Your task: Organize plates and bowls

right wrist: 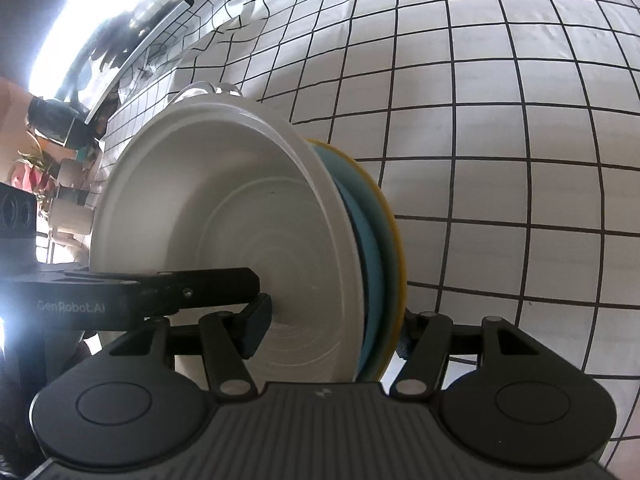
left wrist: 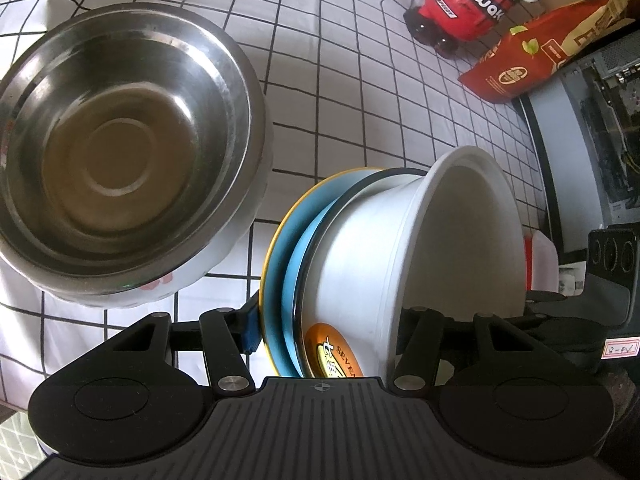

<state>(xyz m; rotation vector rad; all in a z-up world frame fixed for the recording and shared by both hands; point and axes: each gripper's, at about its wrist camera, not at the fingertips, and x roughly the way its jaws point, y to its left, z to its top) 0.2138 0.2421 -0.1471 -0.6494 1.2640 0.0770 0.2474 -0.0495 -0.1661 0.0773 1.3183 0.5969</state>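
Right up against both cameras is the same stack of dishes turned on edge: a white bowl nested in a black-rimmed one, then a blue plate and a yellow-edged plate behind it. The left gripper is clamped on this stack, with its blue-padded finger pressed against the back of the yellow-edged plate and the other finger hidden inside the white bowl. The right gripper grips the same stack too, one pad flat against the inside of the white bowl and the other behind the yellow-edged plate, with the blue plate sandwiched between.

Off to the left of the left gripper, a big steel bowl sits upright on the checked tablecloth, near the stack but not touching it. Further ahead and to the right, a red bottle lies beside a red snack bag.
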